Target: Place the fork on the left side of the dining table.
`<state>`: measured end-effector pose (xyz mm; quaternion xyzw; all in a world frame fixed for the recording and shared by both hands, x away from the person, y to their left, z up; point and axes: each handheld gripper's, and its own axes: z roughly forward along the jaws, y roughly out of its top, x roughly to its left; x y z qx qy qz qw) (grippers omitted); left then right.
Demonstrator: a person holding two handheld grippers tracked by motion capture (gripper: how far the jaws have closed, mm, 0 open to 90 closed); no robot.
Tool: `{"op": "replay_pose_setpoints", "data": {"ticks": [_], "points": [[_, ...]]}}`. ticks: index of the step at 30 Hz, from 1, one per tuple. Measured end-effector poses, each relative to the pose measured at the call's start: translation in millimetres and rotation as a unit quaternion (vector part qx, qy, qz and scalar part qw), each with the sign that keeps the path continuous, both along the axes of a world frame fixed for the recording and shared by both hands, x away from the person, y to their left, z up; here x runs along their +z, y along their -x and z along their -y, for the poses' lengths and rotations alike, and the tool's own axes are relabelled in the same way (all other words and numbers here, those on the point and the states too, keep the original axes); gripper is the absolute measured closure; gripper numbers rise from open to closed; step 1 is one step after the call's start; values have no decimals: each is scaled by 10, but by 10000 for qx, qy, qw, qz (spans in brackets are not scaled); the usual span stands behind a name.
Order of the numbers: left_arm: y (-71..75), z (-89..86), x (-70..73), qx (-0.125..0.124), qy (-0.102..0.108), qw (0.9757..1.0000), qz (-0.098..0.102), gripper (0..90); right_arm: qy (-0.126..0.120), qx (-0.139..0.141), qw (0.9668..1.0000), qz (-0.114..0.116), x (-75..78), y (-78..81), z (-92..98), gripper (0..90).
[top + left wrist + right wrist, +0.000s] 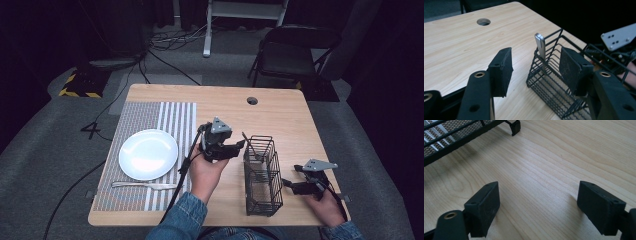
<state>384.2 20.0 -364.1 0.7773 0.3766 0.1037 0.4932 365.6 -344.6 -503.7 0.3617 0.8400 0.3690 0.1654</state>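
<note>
While a knife (144, 185) already lies on the striped placemat (150, 115) just below the white plate (149, 153), one more piece of cutlery stands in the black wire basket (263, 176), and the work in hand appears to be laying a place setting from that basket. The left gripper (239, 146) hangs just beside the basket's far left corner, its jaws spread apart and holding nothing; in the left gripper view the flat metal handle (540, 46) of the utensil rises between the two pads, leaning against the basket's corner wires, with neither pad touching it. Whether it is a fork or a spoon cannot be told, since its working end is hidden inside the basket. The right gripper (287, 184) rests low at the basket's near right side, jaws also wide apart over bare wood, close to the basket's foot (515, 127) but not gripping it. By my reading, the setting is partly done: plate and knife are placed, while the utensil has yet to be grasped, lifted out and laid on the mat beside the plate. The open side to the plate's right looks the likely spot.
</note>
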Motion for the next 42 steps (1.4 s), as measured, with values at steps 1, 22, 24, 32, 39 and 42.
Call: {"op": "replay_pose_setpoints", "data": {"ticks": [1, 22, 24, 32, 39, 42], "points": [[-18, -1, 8, 2, 86, 10000, -27, 427, 1, 1, 10000, -1, 0, 0, 0, 186], [-178, 174, -43, -196, -63, 9998, -59, 619, -2, 9, 10000, 0, 0, 1, 0, 188], [-176, 186, -45, -210, -103, 9997, -79, 648, -1, 15, 10000, 1, 0, 1, 0, 188], [-168, 240, -18, -276, -314, 9991, -50, 759, -2, 21, 10000, 0, 0, 2, 0, 188], [-181, 239, 3, -391, -231, 9989, -141, 790, -2, 21, 10000, 0, 0, 1, 0, 188], [-177, 249, 38, -562, -144, 9981, -215, 826, -2, 21, 10000, -1, 0, 1, 0, 188]]}}
